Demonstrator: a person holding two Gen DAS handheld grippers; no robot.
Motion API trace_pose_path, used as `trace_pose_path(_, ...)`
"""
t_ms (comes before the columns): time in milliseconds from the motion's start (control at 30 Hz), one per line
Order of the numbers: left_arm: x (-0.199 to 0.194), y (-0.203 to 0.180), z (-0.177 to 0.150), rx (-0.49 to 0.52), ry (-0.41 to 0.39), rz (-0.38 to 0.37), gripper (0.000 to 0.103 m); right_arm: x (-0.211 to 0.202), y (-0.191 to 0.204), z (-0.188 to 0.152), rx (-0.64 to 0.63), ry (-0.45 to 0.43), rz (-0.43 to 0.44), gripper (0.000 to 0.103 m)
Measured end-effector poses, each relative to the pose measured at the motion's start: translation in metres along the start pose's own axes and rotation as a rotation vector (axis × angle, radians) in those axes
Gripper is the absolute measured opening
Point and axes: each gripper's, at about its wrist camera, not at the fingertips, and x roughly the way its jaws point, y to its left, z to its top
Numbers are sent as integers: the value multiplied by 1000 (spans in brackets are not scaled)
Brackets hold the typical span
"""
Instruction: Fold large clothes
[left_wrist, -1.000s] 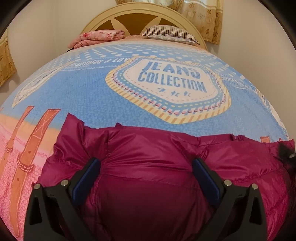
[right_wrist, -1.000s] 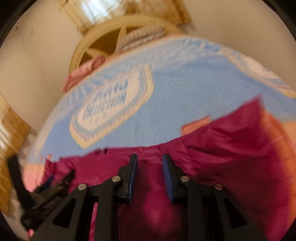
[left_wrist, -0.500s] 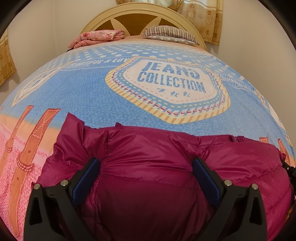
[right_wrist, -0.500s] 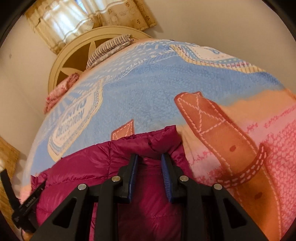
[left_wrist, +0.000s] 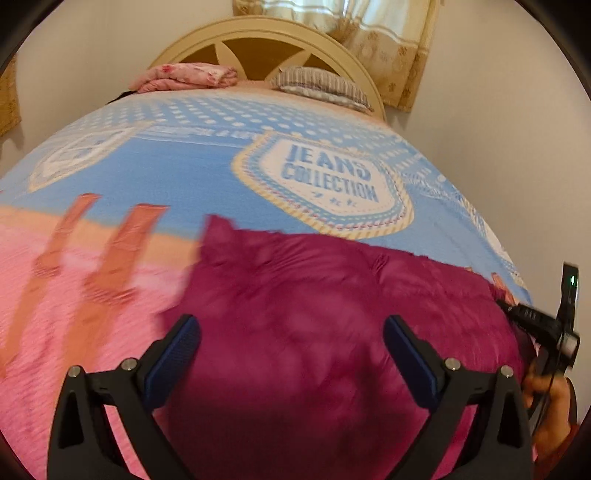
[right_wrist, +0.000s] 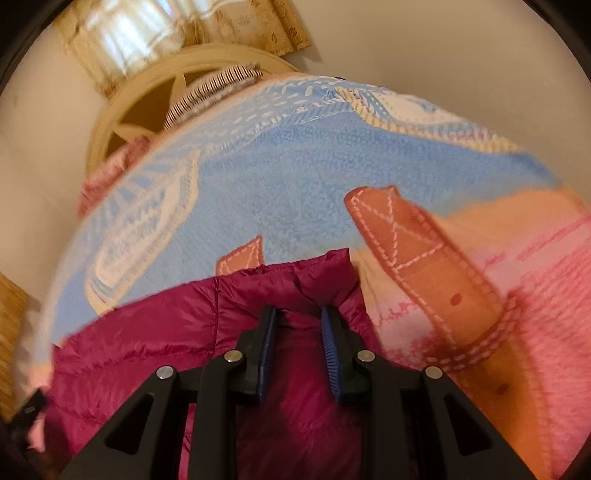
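The jacket (left_wrist: 332, 317) lies on the bed's blanket (left_wrist: 177, 177), a magenta quilted puffer spread across the near part, over where the blue field meets the pink and orange print. In your left wrist view its far edge runs just below the "JEANS COLLECTION" badge (left_wrist: 328, 184), and one corner pokes up at the left beside the printed orange straps. That view is blurred low down, so the quilting does not read there.

Your left gripper (left_wrist: 291, 347) hangs over the jacket with its jaws spread wide, blue pads well apart and nothing between them. Whether the tips touch the fabric you cannot tell.

Your right gripper (right_wrist: 298, 343) sits at the jacket's right corner (right_wrist: 325, 273), jaws drawn narrow with puffed fabric bunched between the blue pads; it looks pinched, though a gap remains between the pads. The corner stands up just ahead of the tips, next to the printed belt (right_wrist: 424, 266).

At the far right of the left view, your right hand (left_wrist: 550, 398) shows with the other gripper's body.

Beyond, a striped pillow (left_wrist: 317, 86) and a folded pink cloth (left_wrist: 188, 75) rest against the cream headboard (left_wrist: 266, 37), with a curtain (left_wrist: 369, 29) behind.
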Motion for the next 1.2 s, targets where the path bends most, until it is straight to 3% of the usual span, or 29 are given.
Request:
trace_pose_path(67,-23,22,-12,-30,-29,9,102,-39,15,-3,-49,-114,20,18)
trace_pose_path(133,-34,39,-23,-80,-49,5,102,-72,37,-14,-119,-162,75,18)
trace_pose_path(267,-45,63,-47,-232,-72,-92,102,-101,88,-63,-185,-108,227,18)
trace_pose_path(333,-44,65,-58,-288,-69,-163,102,-98,110,-84,-189,-73,288,18)
trace_pose_path(433,-34,54,-69,-282,-23,-182,102,-80,135,-104,-210,-51,278,18)
trace_pose_path(533,-26,45,-78,-241,-12,-188,102,-56,134,-118,-164,3,277,17)
trace_pose_path(633,-9,41,-82,-259,24,-215,102,-44,127,-125,-178,-3,293,14)
trace_pose_path(800,-4,34,-79,-252,-36,-233,101,-38,122,-126,-150,12,319,13)
trace_pose_path(867,-1,34,-80,-277,-50,-300,87,-37,121,-126,-140,14,330,13)
trace_pose_path(933,0,33,-80,-290,-52,-325,63,-34,121,-125,-127,20,343,13)
trace_pose_path(1033,-2,37,-75,-326,-61,-394,37,-33,122,-125,-128,22,340,13)
trace_pose_path(1200,-29,23,-61,-276,-129,-448,24,-32,123,-124,-139,32,320,13)
